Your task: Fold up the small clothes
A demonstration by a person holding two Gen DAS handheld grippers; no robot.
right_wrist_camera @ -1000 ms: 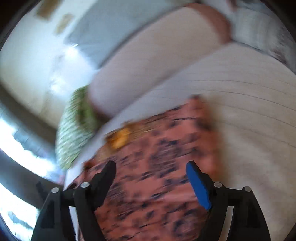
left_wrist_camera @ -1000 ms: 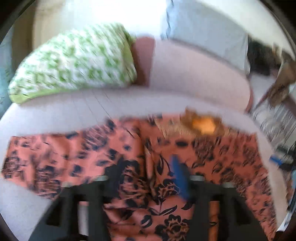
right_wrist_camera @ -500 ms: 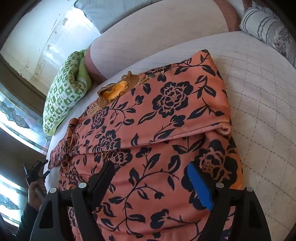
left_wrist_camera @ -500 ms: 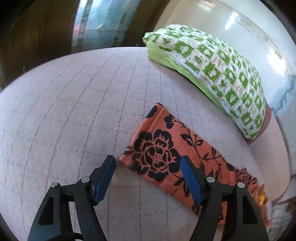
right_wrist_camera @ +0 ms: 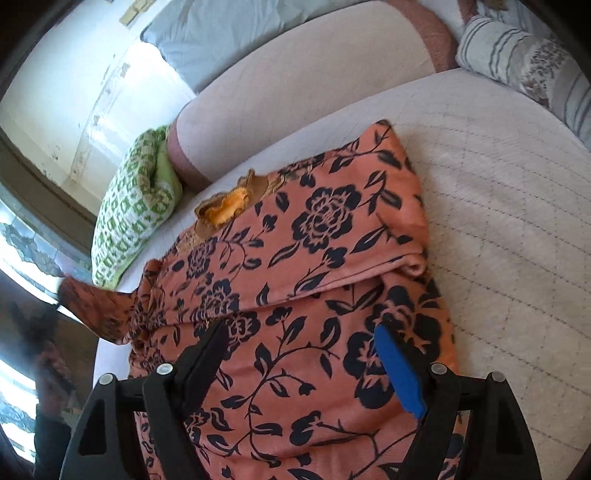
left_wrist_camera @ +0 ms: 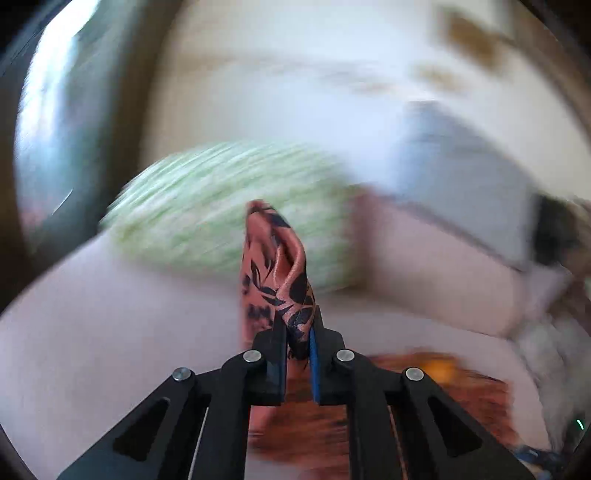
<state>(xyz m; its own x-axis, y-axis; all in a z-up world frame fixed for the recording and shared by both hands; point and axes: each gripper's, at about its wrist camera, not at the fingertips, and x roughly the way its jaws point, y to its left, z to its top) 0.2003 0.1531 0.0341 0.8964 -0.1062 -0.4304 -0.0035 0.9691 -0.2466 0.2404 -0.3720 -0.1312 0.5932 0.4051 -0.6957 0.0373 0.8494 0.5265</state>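
Orange floral garment (right_wrist_camera: 314, 280) lies spread on the bed (right_wrist_camera: 517, 206). Left tool (left_wrist_camera: 297, 332) is clamped on its sleeve end, lifted; right tool (right_wrist_camera: 303, 354) hovers apart over the body. We should carry the sleeve across flat, no twist.

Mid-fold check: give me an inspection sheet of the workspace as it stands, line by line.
Surface: pale quilted mattress, bare to the right of the garment.
Job's things: orange floral garment spread on the mattress, right sleeve already folded in; left sleeve lifted off the bed.
Clutter: green patterned pillow, striped pillow, grey pillow.
Grippers: left gripper shut on the left sleeve; right gripper open over the garment's lower part.
Cables: nothing seen.
Surroundings: padded headboard, white wall, window at left; left view motion-blurred.
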